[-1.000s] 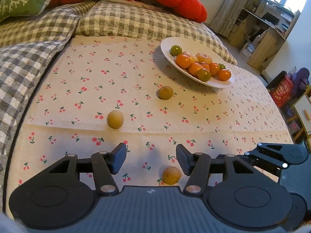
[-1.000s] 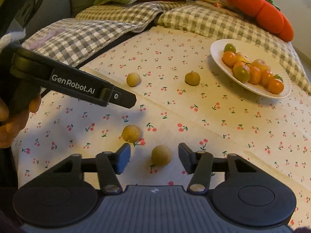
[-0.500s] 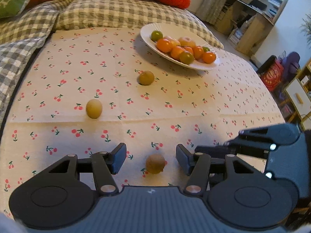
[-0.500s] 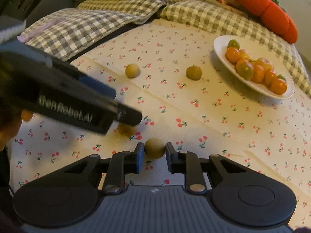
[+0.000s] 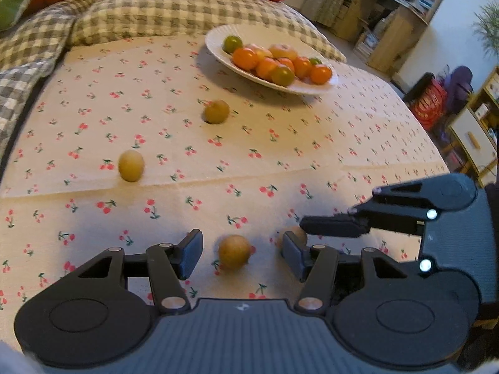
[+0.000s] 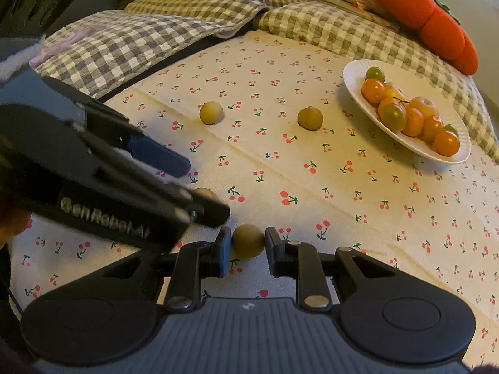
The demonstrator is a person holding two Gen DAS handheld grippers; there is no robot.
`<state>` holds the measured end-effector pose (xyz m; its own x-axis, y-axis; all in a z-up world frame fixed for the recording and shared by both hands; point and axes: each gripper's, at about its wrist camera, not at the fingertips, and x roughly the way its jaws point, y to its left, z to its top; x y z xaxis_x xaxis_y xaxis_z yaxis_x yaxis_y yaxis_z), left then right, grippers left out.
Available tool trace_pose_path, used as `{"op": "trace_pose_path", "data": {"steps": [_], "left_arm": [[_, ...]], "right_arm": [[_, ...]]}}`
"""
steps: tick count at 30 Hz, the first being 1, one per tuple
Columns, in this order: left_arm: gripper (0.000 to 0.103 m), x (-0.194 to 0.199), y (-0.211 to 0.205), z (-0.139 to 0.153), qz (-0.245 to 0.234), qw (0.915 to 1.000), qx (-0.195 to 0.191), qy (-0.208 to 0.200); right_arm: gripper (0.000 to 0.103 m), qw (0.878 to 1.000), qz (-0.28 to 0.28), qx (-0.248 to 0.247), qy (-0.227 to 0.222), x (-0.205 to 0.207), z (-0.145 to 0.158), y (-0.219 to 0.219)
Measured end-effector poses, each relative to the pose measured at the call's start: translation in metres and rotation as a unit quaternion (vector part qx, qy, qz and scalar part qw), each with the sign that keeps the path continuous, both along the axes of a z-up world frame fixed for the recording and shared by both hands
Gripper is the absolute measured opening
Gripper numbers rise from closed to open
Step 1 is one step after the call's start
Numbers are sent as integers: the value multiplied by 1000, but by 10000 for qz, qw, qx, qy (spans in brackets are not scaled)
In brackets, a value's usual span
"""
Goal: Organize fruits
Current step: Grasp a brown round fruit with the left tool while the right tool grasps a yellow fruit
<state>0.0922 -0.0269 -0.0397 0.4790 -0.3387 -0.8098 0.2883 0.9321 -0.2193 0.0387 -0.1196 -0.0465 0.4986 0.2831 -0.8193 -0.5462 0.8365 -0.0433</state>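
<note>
Several small tan fruits lie on a cherry-print cloth [image 5: 280, 155]. My left gripper [image 5: 238, 254] is open, its fingers either side of one tan fruit [image 5: 234, 251]. My right gripper [image 6: 248, 246] is shut on another tan fruit [image 6: 248, 240]; that gripper also shows in the left wrist view [image 5: 330, 226], with its fruit [image 5: 296, 235] partly hidden. Two more tan fruits [image 5: 131, 165] [image 5: 216, 111] lie further off. A white plate [image 5: 218, 39] holds orange and green fruits [image 5: 274, 62] at the back.
Grey checked cushions [image 5: 140, 15] and a red plush [image 6: 424, 15] border the cloth at the back. The left gripper crosses the right wrist view [image 6: 199, 187] close to my right fingers. Shelves and bags [image 5: 430, 106] stand beyond the right edge.
My left gripper has moved forward so the tan fruit sits between its open fingers. My right gripper closed on its fruit half a second ago and stays shut on it.
</note>
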Motion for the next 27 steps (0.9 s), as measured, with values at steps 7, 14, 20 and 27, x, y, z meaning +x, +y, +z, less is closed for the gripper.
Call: {"op": "trace_pose_path", "data": {"steps": [7,14,20,27], "left_arm": [[47,1,0,-8,22,9999,168,14],[19,4,-1,-16,17,9998,26,199],[13,6,2,-16,129,9996,-56,232],[13,6,3,-15,212,9995,-21,219]], "right_arm": [[21,10000,-16,3,12,-1,0,0],[21,9999,22,-89,-50,-3,0,3],[21,9999,30,-87,-55,-2,0,2],[21,9999,22,-95,-119,-3,2,3]]}}
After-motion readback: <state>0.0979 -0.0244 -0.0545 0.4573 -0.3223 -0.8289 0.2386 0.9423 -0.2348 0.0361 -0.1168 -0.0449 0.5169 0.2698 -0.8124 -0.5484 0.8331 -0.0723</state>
